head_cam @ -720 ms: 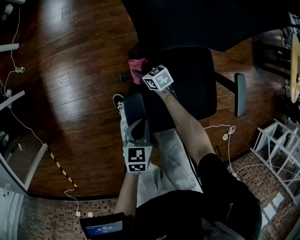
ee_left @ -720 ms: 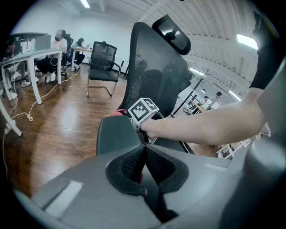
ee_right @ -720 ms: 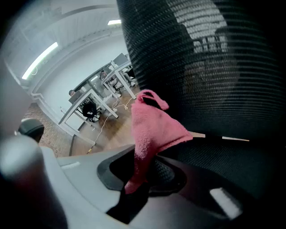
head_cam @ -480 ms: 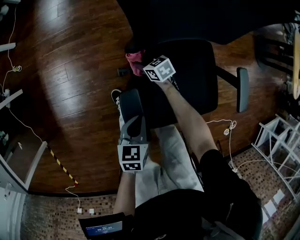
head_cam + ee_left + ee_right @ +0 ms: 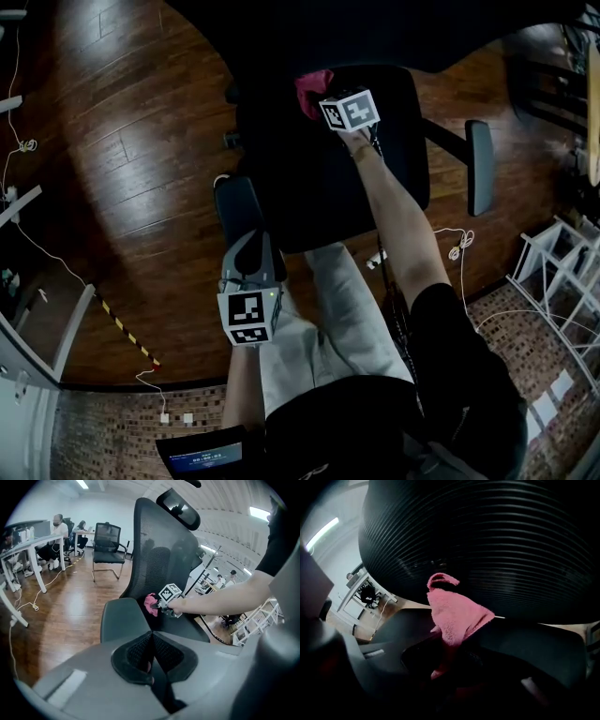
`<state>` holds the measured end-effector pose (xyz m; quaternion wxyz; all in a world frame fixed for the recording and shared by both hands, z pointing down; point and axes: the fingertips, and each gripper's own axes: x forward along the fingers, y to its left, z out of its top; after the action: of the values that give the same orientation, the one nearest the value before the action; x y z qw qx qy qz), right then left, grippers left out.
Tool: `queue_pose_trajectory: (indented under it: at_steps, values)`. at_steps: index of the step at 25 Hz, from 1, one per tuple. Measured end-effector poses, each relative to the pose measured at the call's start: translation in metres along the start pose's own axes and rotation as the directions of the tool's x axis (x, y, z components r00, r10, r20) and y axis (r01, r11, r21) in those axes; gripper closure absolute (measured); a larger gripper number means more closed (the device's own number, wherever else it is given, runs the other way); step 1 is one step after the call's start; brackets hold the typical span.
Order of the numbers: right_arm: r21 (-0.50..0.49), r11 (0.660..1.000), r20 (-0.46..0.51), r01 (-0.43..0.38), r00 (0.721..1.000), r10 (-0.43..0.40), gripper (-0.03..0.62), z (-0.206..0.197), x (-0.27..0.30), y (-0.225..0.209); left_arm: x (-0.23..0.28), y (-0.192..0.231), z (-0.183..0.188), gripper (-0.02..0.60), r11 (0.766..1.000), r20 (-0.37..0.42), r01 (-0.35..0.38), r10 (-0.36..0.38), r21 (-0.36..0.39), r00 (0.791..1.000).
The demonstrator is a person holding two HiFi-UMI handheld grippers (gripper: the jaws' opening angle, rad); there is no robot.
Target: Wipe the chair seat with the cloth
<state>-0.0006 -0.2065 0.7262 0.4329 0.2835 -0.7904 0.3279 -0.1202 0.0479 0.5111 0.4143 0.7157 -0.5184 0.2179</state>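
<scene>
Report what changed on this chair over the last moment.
The right hand-held gripper, shut on the pink cloth, swept it across the chair seat from the left edge toward the backrest. Nothing was grasped or released. The left hand-held gripper stayed shut and empty by the left armrest.

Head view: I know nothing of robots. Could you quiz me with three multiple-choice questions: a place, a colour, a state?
1. Where is the cloth?
A) on the floor
B) at the rear of the chair seat, by the backrest
C) on an armrest

2. Its colour?
A) blue
B) white
C) pink

3. The tongs of the right gripper are:
A) open, empty
B) shut on the cloth
C) shut on a cable

Answers: 1 B, it is at the seat's far edge, below the backrest; 2 C, pink in all three views; 3 B, the cloth pokes out from between the closed tongs.
</scene>
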Motion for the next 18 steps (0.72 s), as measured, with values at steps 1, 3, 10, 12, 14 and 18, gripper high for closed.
queue_pose_trajectory:
  at_steps: [1, 3, 10, 12, 14, 18]
  values:
    - [0.004, 1.0, -0.009, 0.023, 1.0, -0.023, 0.531, -0.004, -0.005, -0.014, 0.0, 0.001, -0.001, 0.588, 1.0, -0.008, 0.0, 0.0, -0.006, 1.0]
    - [0.012, 0.998, -0.027, 0.065, 0.998, -0.064, 0.531, -0.011, -0.016, -0.041, -0.001, 0.0, -0.003, 0.588, 1.0, -0.03, 0.007, -0.007, -0.022, 1.0]
    - [0.013, 0.982, -0.082, 0.188, 0.979, -0.186, 0.531, -0.034, -0.055, -0.114, -0.001, 0.002, -0.001, 0.588, 1.0, -0.018, 0.003, -0.003, -0.023, 1.0]
    - [0.019, 0.971, -0.099, 0.24, 0.967, -0.237, 0.531, -0.043, -0.071, -0.136, -0.001, 0.002, -0.002, 0.588, 1.0, -0.019, -0.004, 0.004, -0.019, 1.0]
    - [0.032, 0.954, -0.12, 0.297, 0.949, -0.291, 0.531, -0.052, -0.087, -0.158, 0.0, 0.002, -0.003, 0.588, 1.0, -0.02, -0.005, 0.004, -0.019, 1.0]
    - [0.034, 0.9, -0.172, 0.435, 0.889, -0.424, 0.531, -0.066, -0.121, -0.197, 0.001, 0.002, -0.002, 0.588, 0.999, -0.02, 0.009, -0.009, -0.032, 1.0]
